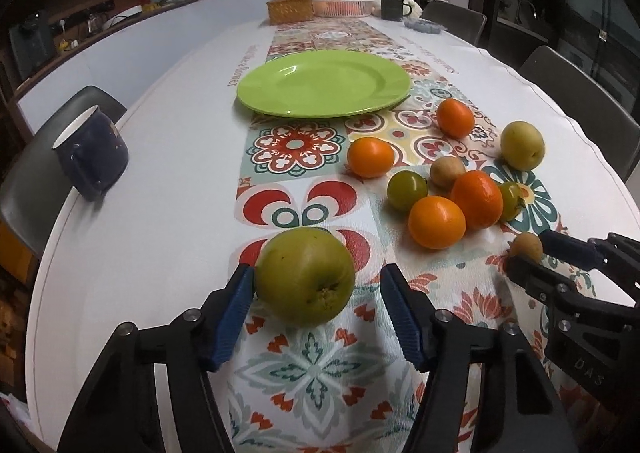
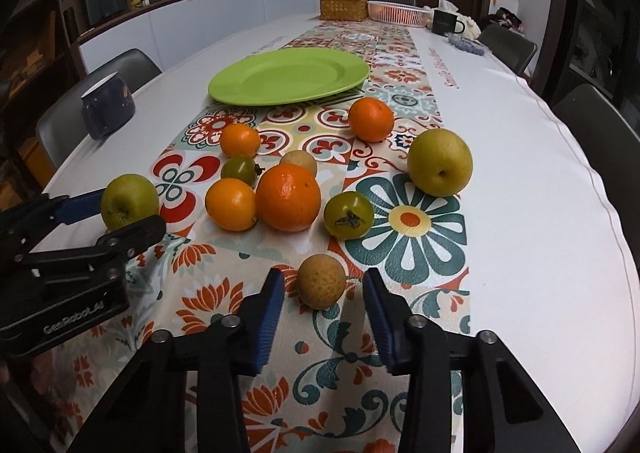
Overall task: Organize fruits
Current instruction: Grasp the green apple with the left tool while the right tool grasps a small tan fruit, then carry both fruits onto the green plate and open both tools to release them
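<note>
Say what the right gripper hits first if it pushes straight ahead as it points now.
The small tan fruit, sitting between the open right gripper fingers. Beyond it, probably the green tomato.

At the bottom of the frame the right gripper (image 2: 324,303) is spread wide, a small tan fruit (image 2: 321,281) lying between its blue pads (image 2: 267,327) untouched. At the left edge the left gripper (image 2: 120,213) brackets a green apple (image 2: 129,201). The lime plate (image 2: 288,77) sits upper centre.
</note>
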The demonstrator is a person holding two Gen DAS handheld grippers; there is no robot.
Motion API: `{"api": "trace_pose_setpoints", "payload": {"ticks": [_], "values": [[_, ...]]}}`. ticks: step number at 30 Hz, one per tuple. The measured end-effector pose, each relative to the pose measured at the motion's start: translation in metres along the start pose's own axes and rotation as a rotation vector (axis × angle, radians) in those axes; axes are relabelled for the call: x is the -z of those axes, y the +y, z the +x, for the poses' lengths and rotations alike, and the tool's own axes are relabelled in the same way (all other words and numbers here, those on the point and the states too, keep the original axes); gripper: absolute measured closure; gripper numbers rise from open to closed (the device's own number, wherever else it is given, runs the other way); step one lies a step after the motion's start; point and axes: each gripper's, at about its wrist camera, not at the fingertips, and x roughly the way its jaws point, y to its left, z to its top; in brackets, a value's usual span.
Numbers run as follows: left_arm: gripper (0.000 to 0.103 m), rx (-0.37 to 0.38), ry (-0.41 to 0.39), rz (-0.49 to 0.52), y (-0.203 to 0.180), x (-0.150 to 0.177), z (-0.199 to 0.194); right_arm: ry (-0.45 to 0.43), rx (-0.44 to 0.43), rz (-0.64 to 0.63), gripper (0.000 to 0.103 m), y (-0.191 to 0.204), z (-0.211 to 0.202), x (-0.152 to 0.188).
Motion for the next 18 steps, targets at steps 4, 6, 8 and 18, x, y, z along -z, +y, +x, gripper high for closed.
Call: {"api": "trace_pose_setpoints", "payload": {"ticks": [4, 6, 8, 18], "values": [[0.047, -0.018, 0.003, 0.008, 0.0002, -0.0020, 0.0018, 0.011, -0.010, 0.009, 0.073, -0.0014, 0.0026, -0.0005], [0.050, -0.028, 0.009, 0.009, 0.0010, -0.0025, 0.0032, 0.013, -0.012, 0.008, 0.076, -0.0013, 0.0029, -0.0005], [0.052, -0.034, 0.014, 0.011, 0.0015, -0.0028, 0.0046, 0.013, -0.012, 0.007, 0.076, -0.0015, 0.0031, -0.0008], [0.053, -0.037, 0.020, 0.011, 0.0029, -0.0018, 0.0056, 0.004, -0.009, -0.004, 0.076, 0.0012, 0.0013, -0.0030]]}}
